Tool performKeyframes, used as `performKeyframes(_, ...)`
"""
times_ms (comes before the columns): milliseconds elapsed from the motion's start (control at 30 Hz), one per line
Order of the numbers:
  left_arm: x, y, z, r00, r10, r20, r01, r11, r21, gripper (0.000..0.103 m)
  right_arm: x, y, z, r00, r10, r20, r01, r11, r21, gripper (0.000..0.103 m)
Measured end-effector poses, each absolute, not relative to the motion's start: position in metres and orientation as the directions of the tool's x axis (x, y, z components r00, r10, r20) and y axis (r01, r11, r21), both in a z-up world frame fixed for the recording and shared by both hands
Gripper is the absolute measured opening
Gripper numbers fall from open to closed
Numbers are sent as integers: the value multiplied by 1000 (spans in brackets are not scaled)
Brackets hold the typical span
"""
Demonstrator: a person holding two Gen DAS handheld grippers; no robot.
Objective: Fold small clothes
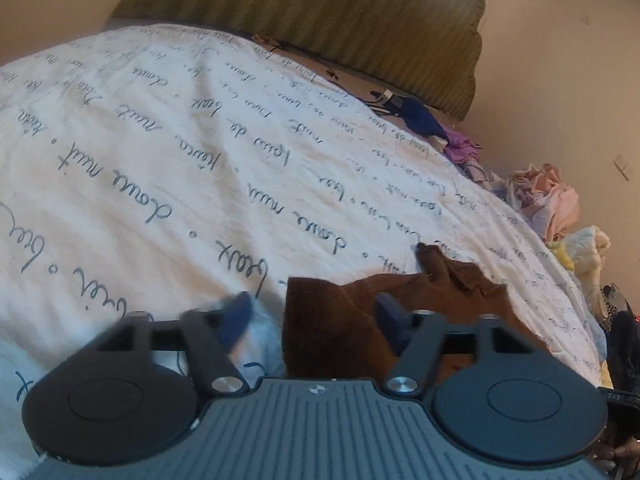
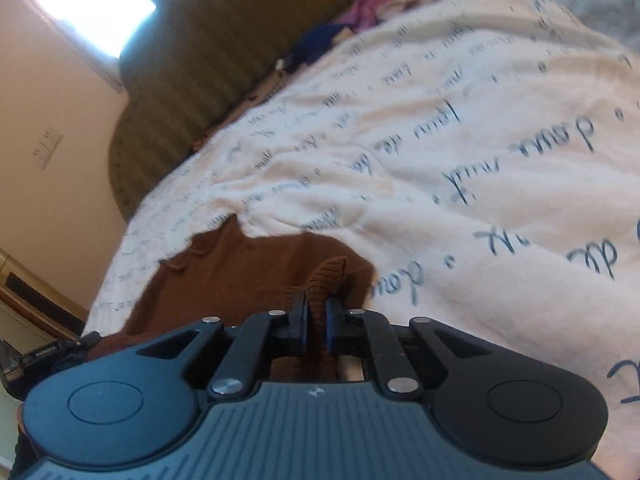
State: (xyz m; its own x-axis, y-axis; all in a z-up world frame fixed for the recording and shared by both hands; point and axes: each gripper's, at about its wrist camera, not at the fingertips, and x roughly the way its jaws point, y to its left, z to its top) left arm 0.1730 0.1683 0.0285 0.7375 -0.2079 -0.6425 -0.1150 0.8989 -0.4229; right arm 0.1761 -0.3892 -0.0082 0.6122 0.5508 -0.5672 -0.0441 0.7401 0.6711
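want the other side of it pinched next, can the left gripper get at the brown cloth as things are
Probably yes. The left gripper is open, its fingers spread to either side of the brown cloth, which lies right ahead on the white bedspread with nothing between. The right gripper already pinches a fold.

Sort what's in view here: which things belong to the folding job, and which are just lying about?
Part of the job:
- brown cloth
- right hand-held gripper, shut on a fold of the cloth
- left hand-held gripper, open around the cloth's edge
- white bedspread, the work surface

Lying about:
- blue garment
- purple garment
- pink and yellow clothes pile
- green headboard
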Motion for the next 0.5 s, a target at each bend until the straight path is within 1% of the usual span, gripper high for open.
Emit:
performKeyframes(33, 172, 170, 23, 737, -216, -640, -118, 892, -436, 87, 175, -390, -9, 610, 565, -556, -39, 722, 691, 9)
performKeyframes(67, 171, 171, 21, 738, -222, -638, -117, 888, -445, 88, 175, -392, -7, 615, 562, -553, -21, 713, 701, 10)
performKeyframes(133, 168, 171, 21, 745, -244, -622, -98, 881, -463, 90, 173, -396, 0, 641, 540, -546, 3, 709, 705, 20)
performKeyframes(167, 167, 172, 21, 743, -261, -616, -87, 875, -475, 91, 170, -397, 7, 673, 497, -548, 17, 729, 684, 29)
performKeyframes(200, 169, 172, 20, 736, -275, -618, -81, 871, -484, 90, 166, -395, 16, 703, 454, -547, 20, 756, 654, 39)
performKeyframes(233, 171, 171, 19, 728, -282, -625, -78, 871, -484, 89, 161, -391, 26, 730, 427, -534, -3, 782, 623, 42)
performKeyframes(267, 174, 169, 19, 723, -285, -630, -76, 873, -482, 85, 158, -383, 34, 740, 432, -516, -46, 798, 601, 42)
performKeyframes(300, 176, 166, 19, 719, -296, -629, -61, 874, -481, 65, 155, -374, 41, 738, 447, -505, -90, 807, 583, 42)
performKeyframes(333, 179, 163, 19, 709, -315, -632, -45, 873, -485, 48, 154, -361, 48, 730, 467, -499, -141, 818, 558, 42)
performKeyframes(367, 183, 159, 17, 689, -324, -648, -43, 875, -483, 20, 154, -347, 52, 715, 488, -500, -189, 824, 535, 42)
performKeyframes(400, 185, 155, 16, 680, -309, -665, -54, 884, -465, 14, 156, -334, 51, 688, 514, -512, -227, 823, 521, 42)
performKeyframes(433, 187, 151, 16, 684, -272, -677, -66, 901, -429, 14, 161, -320, 46, 650, 533, -541, -253, 824, 507, 41)
performKeyframes(500, 183, 142, 23, 722, -189, -666, -71, 937, -342, 12, 170, -301, 30, 612, 490, -621, -246, 864, 438, 39)
